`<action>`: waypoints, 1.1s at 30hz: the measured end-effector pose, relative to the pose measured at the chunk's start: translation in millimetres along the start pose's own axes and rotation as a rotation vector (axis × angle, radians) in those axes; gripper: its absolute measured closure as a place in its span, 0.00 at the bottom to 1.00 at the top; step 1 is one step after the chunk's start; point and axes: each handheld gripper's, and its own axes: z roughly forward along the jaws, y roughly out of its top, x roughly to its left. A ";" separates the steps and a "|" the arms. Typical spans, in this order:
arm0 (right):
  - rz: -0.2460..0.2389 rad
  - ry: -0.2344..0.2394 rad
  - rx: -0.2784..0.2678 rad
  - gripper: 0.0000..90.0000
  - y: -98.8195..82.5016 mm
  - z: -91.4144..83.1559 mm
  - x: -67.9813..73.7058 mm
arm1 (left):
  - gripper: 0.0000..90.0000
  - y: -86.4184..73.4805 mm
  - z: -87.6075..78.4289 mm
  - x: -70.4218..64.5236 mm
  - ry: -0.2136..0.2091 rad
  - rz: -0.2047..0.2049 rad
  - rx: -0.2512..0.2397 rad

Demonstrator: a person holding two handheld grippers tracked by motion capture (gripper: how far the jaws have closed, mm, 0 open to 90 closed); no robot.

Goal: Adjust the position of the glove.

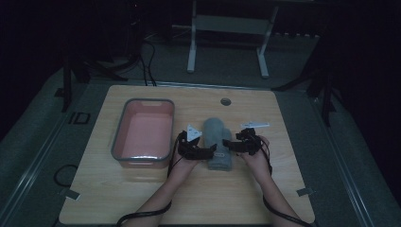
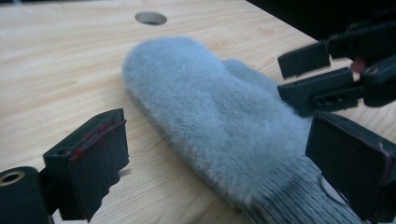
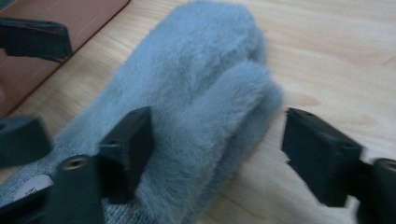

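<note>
A fluffy grey mitten (image 1: 217,135) lies flat in the middle of the wooden table (image 1: 142,189), its knit cuff toward the person. My left gripper (image 1: 208,151) sits at the mitten's left side near the cuff. In the left gripper view this gripper (image 2: 219,163) is open, its jaws straddling the cuff end of the mitten (image 2: 210,116). My right gripper (image 1: 231,144) is at the mitten's right side. In the right gripper view it (image 3: 224,149) is open too, with the mitten's thumb (image 3: 224,121) between its jaws.
A pink bin with a grey rim (image 1: 143,133) stands left of the mitten, close to my left hand. A round cable hole (image 1: 225,101) is in the table's far part. A white metal frame (image 1: 227,38) stands on the floor beyond the table.
</note>
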 end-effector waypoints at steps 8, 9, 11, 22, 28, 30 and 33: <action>0.081 0.030 0.053 0.38 -9.8 12.9 -9.2 | 0.22 -1.4 16.8 3.9 -0.036 -0.060 0.117; 0.095 0.036 0.066 0.38 -10.6 14.6 -10.7 | 0.22 -1.0 18.6 3.8 -0.031 -0.060 0.128; 0.116 0.049 0.069 0.38 -11.8 15.9 -12.7 | 0.22 -1.0 21.0 4.7 -0.031 -0.067 0.149; 0.152 0.147 0.108 0.68 -16.4 23.7 -11.5 | 0.35 -7.5 33.8 15.6 -0.175 -0.144 0.206; 0.097 0.092 0.090 0.83 -16.3 20.5 0.7 | 0.68 -4.4 33.2 12.4 -0.238 -0.098 0.204; 0.093 0.074 0.083 0.85 -16.7 19.4 3.8 | 0.77 -3.6 31.8 10.2 -0.235 -0.070 0.187; 0.097 0.071 0.069 0.87 -17.2 18.1 4.3 | 0.83 -2.8 30.5 9.0 -0.234 -0.058 0.176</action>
